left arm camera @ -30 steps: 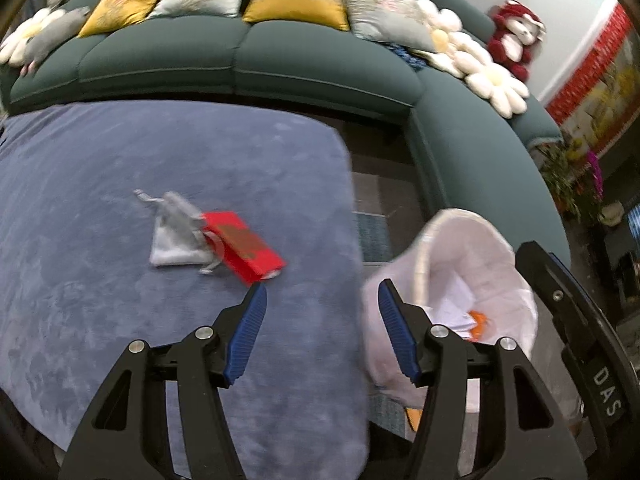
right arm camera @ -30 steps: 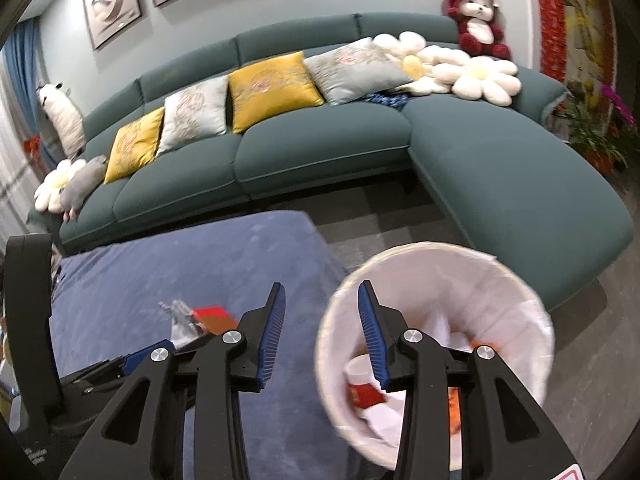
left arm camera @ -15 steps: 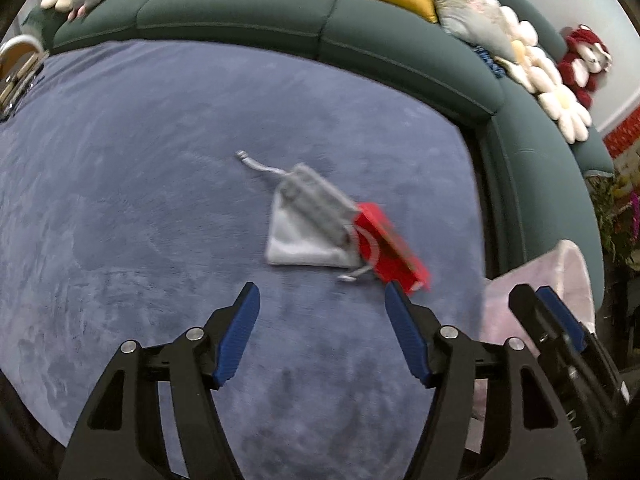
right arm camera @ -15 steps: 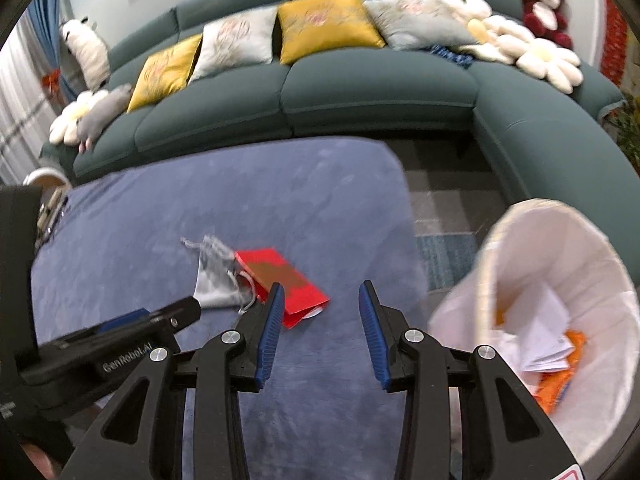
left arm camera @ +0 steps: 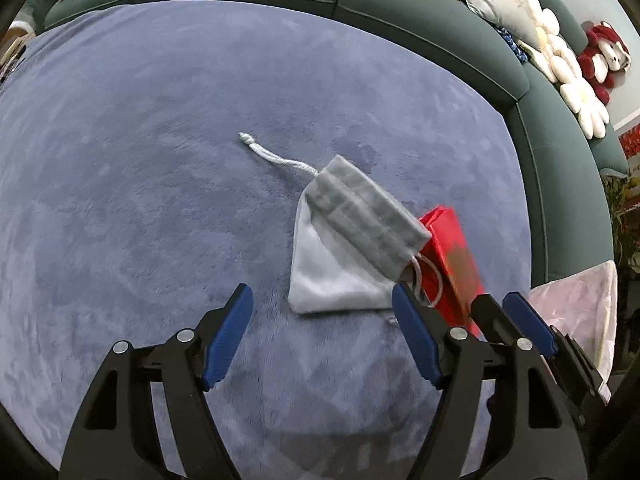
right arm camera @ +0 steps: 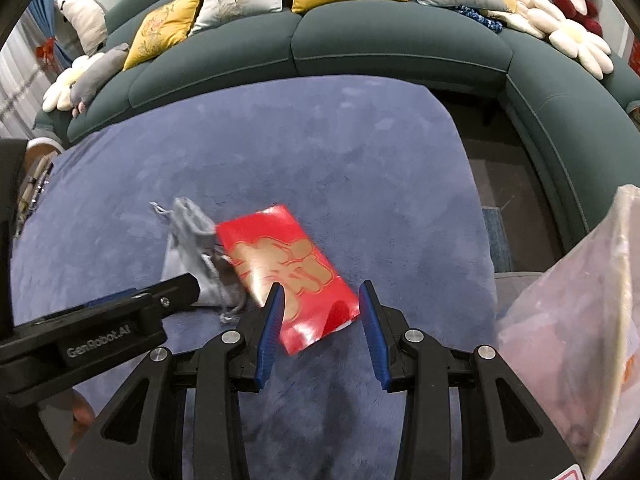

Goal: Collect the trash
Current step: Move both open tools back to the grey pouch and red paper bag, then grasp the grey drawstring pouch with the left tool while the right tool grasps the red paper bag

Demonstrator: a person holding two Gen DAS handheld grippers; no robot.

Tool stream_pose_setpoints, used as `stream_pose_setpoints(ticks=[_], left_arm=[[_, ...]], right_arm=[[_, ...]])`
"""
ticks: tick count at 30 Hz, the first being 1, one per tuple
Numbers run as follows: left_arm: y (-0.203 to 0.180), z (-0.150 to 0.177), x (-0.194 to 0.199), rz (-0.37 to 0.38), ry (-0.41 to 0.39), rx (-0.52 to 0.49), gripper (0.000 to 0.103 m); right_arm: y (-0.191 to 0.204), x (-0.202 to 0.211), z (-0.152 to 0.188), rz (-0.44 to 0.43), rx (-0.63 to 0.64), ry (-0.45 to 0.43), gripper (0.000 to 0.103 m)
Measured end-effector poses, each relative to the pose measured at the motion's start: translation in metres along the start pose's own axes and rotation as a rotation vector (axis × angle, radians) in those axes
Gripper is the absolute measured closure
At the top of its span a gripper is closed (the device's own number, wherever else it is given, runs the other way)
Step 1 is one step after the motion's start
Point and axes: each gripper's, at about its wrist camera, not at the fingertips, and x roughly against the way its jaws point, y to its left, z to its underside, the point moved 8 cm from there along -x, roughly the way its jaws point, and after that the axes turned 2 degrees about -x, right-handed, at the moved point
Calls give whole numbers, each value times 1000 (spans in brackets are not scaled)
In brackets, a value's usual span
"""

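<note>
A grey drawstring pouch (left arm camera: 348,248) lies on the blue-grey rug (left arm camera: 160,160), its cord trailing up-left. A red envelope with gold print (right arm camera: 288,272) lies beside it, partly under the pouch's edge. My left gripper (left arm camera: 322,312) hangs just above the pouch's near edge, jaws opening, nothing between them. My right gripper (right arm camera: 320,300) hovers over the envelope's near corner, open, pads not touching it. The left gripper's body (right arm camera: 100,328) shows at the left of the right wrist view. A white-lined trash bin (right arm camera: 580,340) stands at the right.
A dark green corner sofa (right arm camera: 400,44) with yellow and grey cushions wraps the rug's far and right sides. Flower-shaped pillows (right arm camera: 560,28) and a red plush toy (left arm camera: 604,56) sit on it. Bare dark floor (right arm camera: 508,200) lies between rug and sofa.
Both grippers dropped and swung left from the bin toward the pouch and envelope, which now look much larger and closer. The left jaws have spread wider.
</note>
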Motion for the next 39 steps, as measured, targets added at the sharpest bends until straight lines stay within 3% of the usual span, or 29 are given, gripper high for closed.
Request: stream_pose_setpoints(ticks=[6, 9, 14, 20, 27, 28, 30, 32, 33, 34, 39], left_arm=[[-8, -3, -1, 12, -8, -42, 33], [-5, -1, 4, 15, -23, -35, 29], [-1, -1, 3, 19, -21, -14, 29], [-4, -9, -6, 1, -19, -10, 29], [-7, -25, -18, -54, -42, -20, 28], [-9, -26, -19, -61, -43, -27, 31], [-15, -27, -19, -60, -56, -50, 49], [-23, -27, -20, -51, -50, -83, 82], [-26, -27, -20, -36, -43, -90, 93], [-28, -26, -20, -23, -36, -93, 99], [-35, -26, -1, 8, -78, -110, 100]], right_arm=[[1, -3, -1, -27, 17, -1, 64], [4, 3, 3, -43, 25, -15, 56], [13, -3, 6, -32, 72, -9, 56], [-1, -12, -4, -20, -8, -11, 56], [-17, -22, -16, -32, -95, -11, 75], [-19, -24, -17, -28, -102, -8, 80], [-21, -24, -18, -30, -115, -8, 87], [-23, -23, -19, -35, -125, -12, 94], [-22, -21, -19, -36, -125, -14, 96], [-22, -19, -19, -38, -125, -17, 99], [-25, -2, -22, -37, -130, -44, 100]])
